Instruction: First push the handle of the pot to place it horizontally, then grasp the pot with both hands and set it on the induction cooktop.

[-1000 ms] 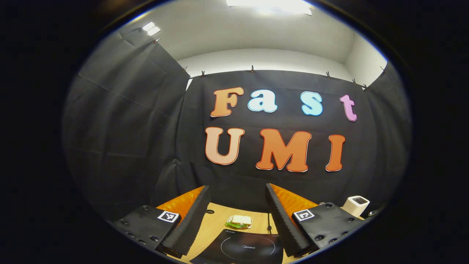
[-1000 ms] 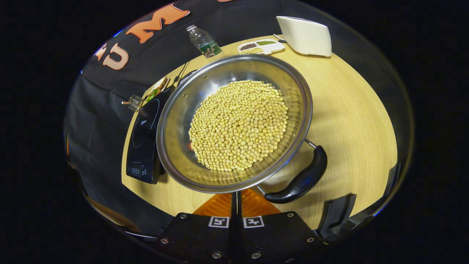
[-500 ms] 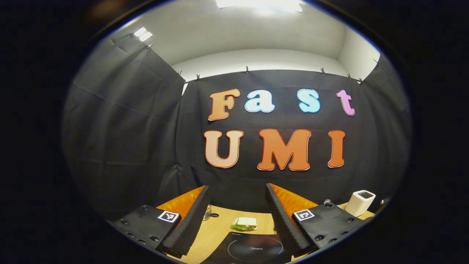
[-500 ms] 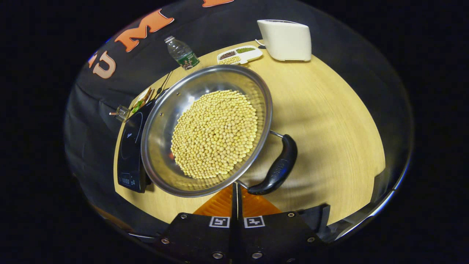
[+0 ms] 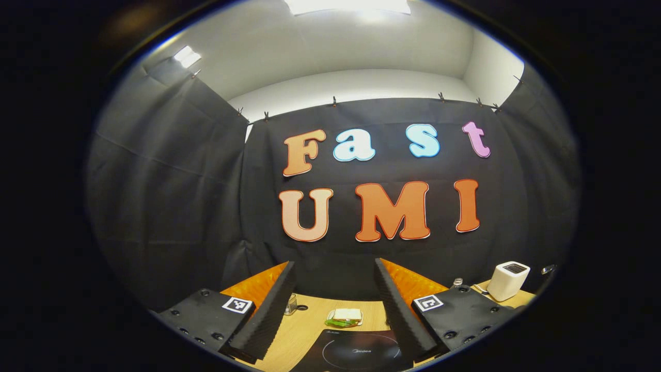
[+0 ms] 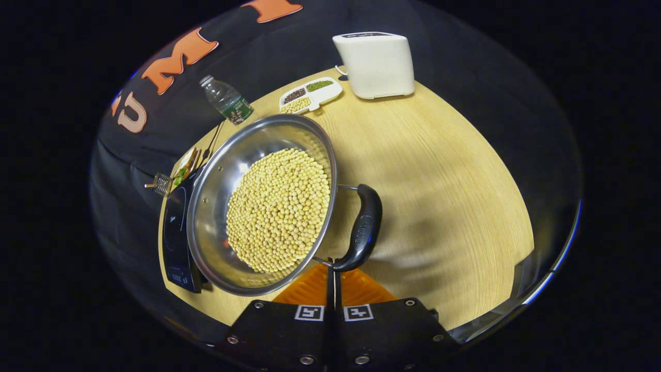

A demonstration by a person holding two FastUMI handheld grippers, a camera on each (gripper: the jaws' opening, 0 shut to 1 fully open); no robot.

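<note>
A steel pot full of yellow beans stands on the wooden table in the right gripper view, partly over the black induction cooktop at its left. The pot's black handle runs along its right side. My right gripper is shut, and its tips sit at the handle's near end with nothing between them. In the left gripper view my left gripper is open and raised, facing the booth wall, with the cooktop low between its fingers.
At the table's far edge stand a water bottle, a white divided tray of beans and a white appliance. A sandwich plate and a small metal holder lie beyond the cooktop.
In the right gripper view the pot has slid left and its handle has swung round to lie along the pot's right side. The left gripper has drifted slightly and stays open.
</note>
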